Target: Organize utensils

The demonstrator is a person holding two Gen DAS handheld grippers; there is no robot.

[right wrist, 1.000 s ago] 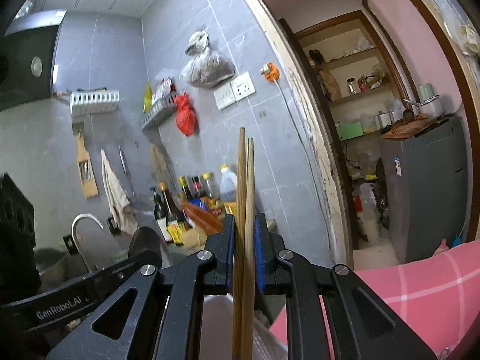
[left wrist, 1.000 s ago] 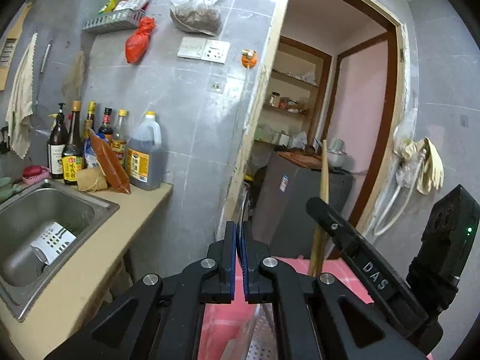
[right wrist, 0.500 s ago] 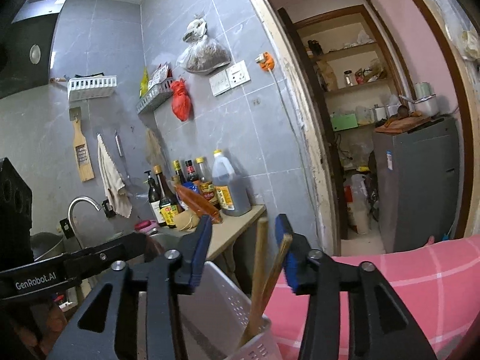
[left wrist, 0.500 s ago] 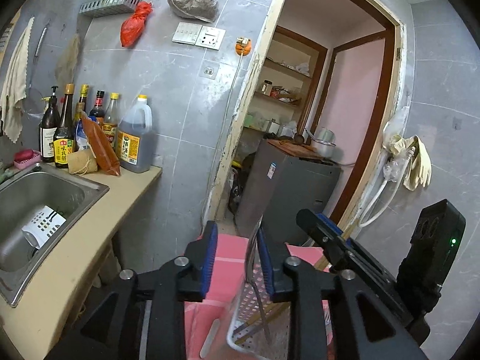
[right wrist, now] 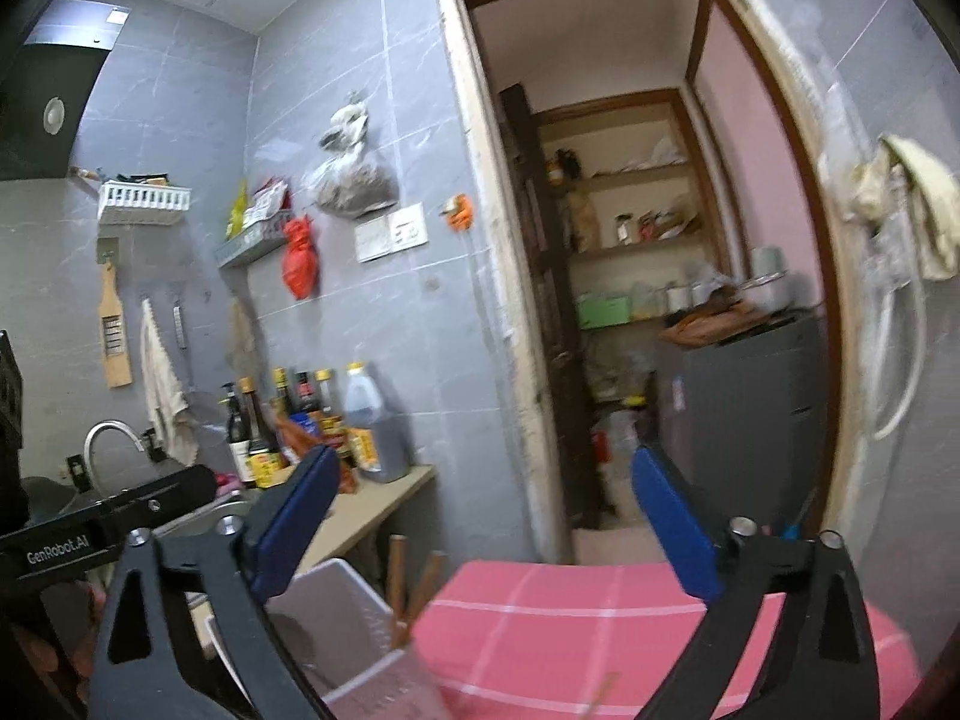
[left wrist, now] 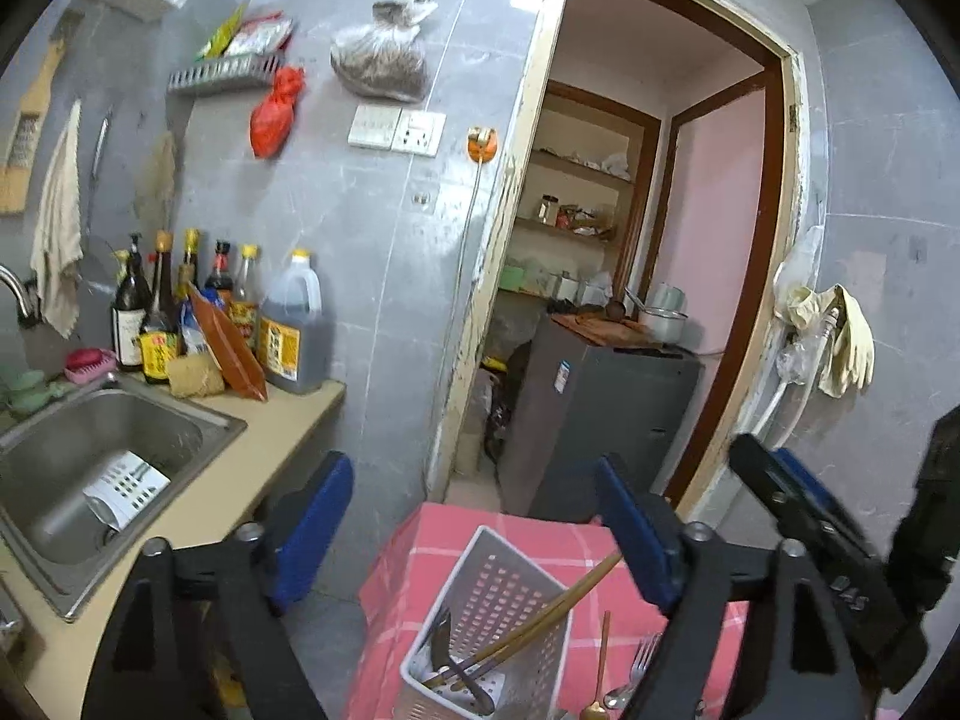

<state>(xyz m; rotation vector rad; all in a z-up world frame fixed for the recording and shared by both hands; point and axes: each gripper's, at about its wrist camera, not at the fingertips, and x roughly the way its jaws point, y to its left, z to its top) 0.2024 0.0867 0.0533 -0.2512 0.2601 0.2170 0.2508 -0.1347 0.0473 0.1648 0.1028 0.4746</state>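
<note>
A white perforated utensil basket (left wrist: 492, 588) stands on a table under a pink checked cloth (left wrist: 540, 546). Two wooden chopsticks (left wrist: 540, 612) lean in it beside a dark utensil (left wrist: 447, 654). A gold spoon (left wrist: 600, 660) and a fork (left wrist: 639, 660) lie on the cloth to its right. My left gripper (left wrist: 474, 519) hovers above the basket, its jaws opening with nothing between them. My right gripper (right wrist: 480, 516) is to the right of the basket (right wrist: 342, 606), jaws opening and empty, with the chopsticks' tips (right wrist: 396, 570) below it.
A steel sink (left wrist: 120, 438) is set in a beige counter (left wrist: 252, 438) at left, with several bottles (left wrist: 288, 324) against the tiled wall. Beyond the table a doorway opens onto a grey cabinet (left wrist: 600, 420) and shelves. Gloves (left wrist: 840, 330) hang on the right wall.
The right gripper let go of the chopsticks, which now lean in the basket. Both grippers went from shut to wide open and drew back and up from the basket.
</note>
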